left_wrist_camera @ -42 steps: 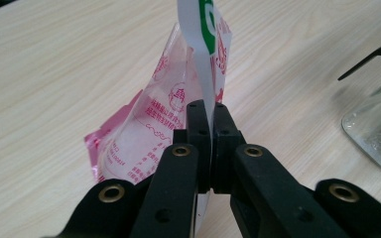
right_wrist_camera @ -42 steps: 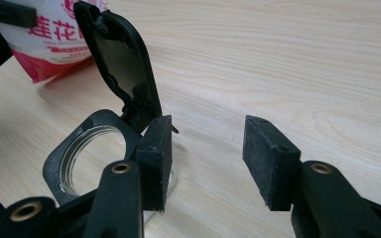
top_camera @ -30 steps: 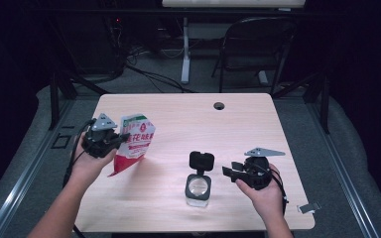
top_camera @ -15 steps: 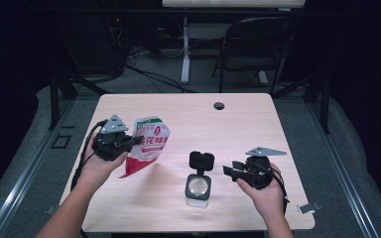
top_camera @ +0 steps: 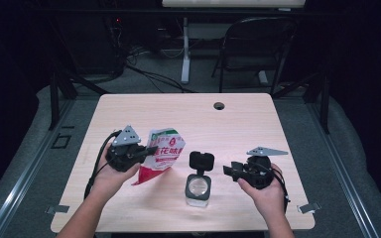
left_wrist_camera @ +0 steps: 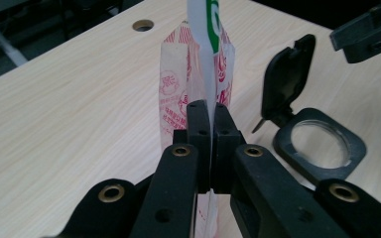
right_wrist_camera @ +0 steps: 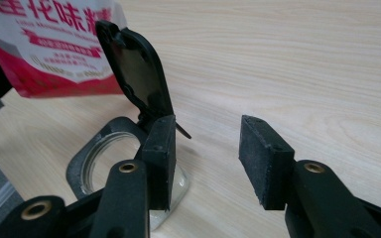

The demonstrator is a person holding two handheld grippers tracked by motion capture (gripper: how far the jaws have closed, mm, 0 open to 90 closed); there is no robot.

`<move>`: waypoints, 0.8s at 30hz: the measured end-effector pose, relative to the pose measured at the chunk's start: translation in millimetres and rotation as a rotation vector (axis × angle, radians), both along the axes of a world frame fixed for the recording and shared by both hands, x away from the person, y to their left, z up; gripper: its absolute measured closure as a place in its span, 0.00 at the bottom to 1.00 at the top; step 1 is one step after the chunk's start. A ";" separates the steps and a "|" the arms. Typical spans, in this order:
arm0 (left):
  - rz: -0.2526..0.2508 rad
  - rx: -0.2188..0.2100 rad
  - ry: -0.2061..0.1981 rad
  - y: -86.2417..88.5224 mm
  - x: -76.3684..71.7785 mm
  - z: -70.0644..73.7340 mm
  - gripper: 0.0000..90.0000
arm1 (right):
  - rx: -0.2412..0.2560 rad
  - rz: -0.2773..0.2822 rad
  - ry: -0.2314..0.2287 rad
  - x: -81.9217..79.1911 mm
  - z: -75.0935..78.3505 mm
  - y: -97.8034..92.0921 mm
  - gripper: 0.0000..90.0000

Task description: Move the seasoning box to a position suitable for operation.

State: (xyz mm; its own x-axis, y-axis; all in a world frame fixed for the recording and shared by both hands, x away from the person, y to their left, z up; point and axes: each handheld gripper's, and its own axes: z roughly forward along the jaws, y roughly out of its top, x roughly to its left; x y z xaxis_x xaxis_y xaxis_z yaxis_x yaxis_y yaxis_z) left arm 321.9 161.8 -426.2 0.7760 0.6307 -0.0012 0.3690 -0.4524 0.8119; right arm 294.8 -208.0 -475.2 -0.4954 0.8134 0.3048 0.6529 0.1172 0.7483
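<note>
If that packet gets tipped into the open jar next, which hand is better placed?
Probably left: the left gripper already pinches the packet beside the jar. The right gripper is open and empty.

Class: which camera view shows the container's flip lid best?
The right gripper view: the black flip lid stands open, close and large. The left gripper view shows it edge-on, farther off; the high view shows it small above the container.

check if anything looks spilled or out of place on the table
Nothing looks spilled or damaged. The jar stands upright with its black flip lid open, and the left gripper holds the red and white pouch off the table.
</note>
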 end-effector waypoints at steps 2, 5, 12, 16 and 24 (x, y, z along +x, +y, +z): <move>-0.002 0.002 0.013 -0.5 -3.2 -8.0 1.00 | 0.002 0.012 0.005 -0.4 0.9 -0.2 0.68; 0.006 -0.049 0.032 5.7 -9.6 -17.9 1.00 | -0.018 0.030 0.001 -2.5 2.1 3.3 0.69; 0.039 -0.091 0.096 23.8 -20.7 -38.8 1.00 | -0.082 0.112 -0.002 -8.3 14.0 18.5 0.68; 0.040 -0.096 0.132 28.6 -24.4 -50.7 1.00 | -0.075 0.149 -0.043 -12.3 31.5 28.4 0.65; 0.037 -0.162 0.188 34.2 -25.8 -63.7 1.00 | -0.046 0.271 -0.044 -14.0 42.2 66.2 0.62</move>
